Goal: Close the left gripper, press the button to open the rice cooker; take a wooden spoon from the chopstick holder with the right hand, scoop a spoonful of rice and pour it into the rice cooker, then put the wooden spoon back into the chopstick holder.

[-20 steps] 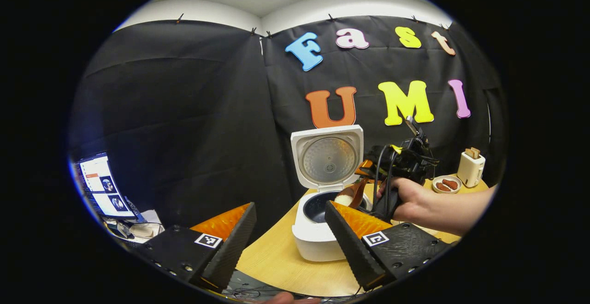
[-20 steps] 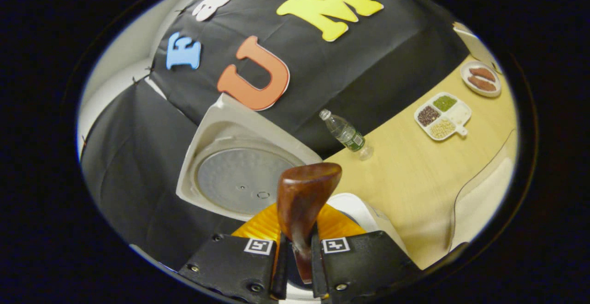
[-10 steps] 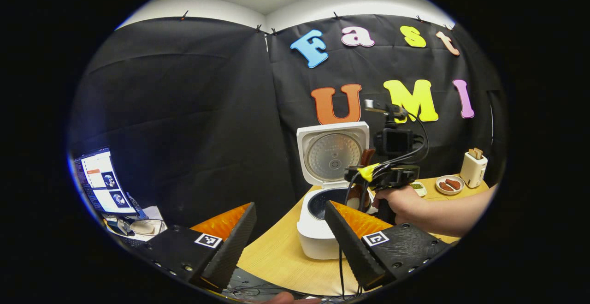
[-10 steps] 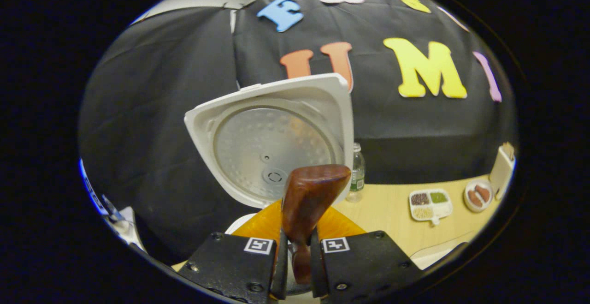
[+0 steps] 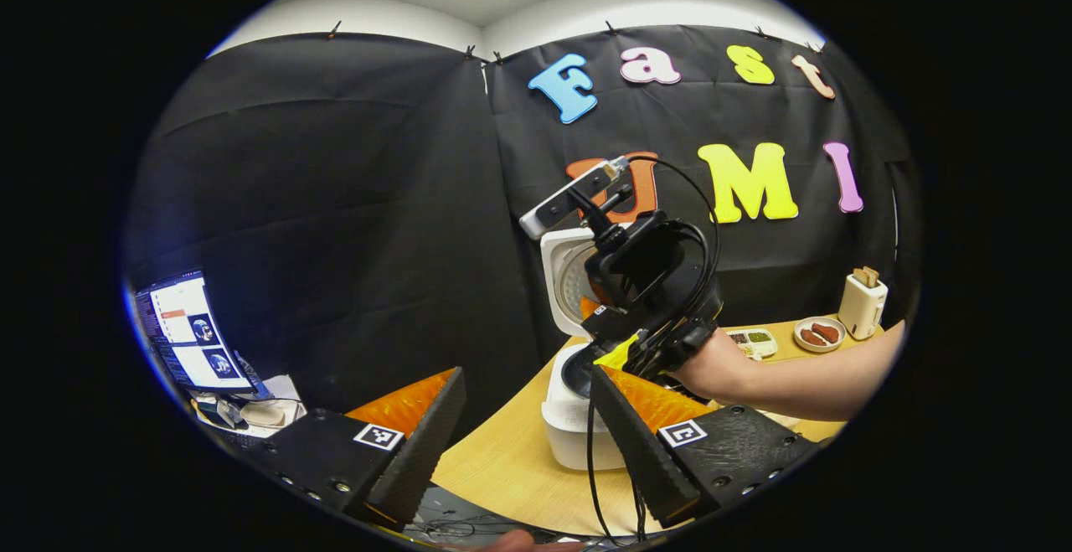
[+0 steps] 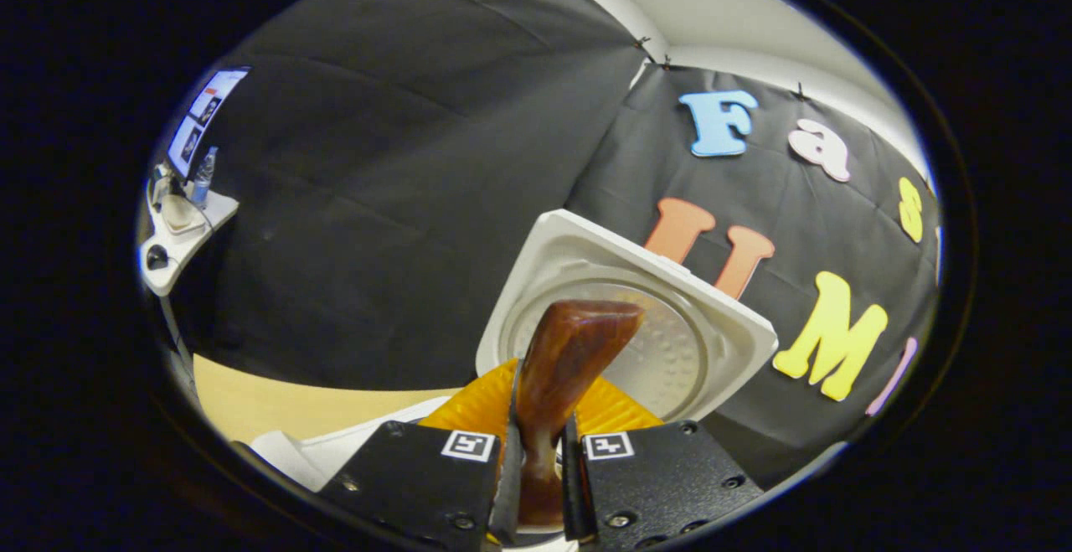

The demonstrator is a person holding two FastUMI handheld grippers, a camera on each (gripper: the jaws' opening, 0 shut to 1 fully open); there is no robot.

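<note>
The white rice cooker (image 5: 569,430) stands on the wooden table (image 5: 502,472) with its lid (image 5: 559,267) raised upright. A hand (image 5: 712,365) holds my right gripper (image 5: 599,322) just above the cooker's open pot, rolled over to one side. In the right gripper view that gripper (image 6: 540,472) is shut on the handle of a dark wooden spoon (image 6: 565,359), whose bowl stands up in front of the lid (image 6: 653,317). I cannot tell whether rice is in the spoon. My left gripper (image 5: 528,426) hangs open before the table's near edge, with nothing between its fingers.
At the table's far right stand a toaster (image 5: 861,305), a plate of sausages (image 5: 817,334) and a divided dish of grains (image 5: 752,338). A side desk with a lit monitor (image 5: 188,334) is off to the left. Cables (image 5: 590,468) hang from the right gripper.
The right gripper has rolled over above the pot, turning the spoon with it, and has shifted slightly left and up. The left gripper has stayed open and nearly still.
</note>
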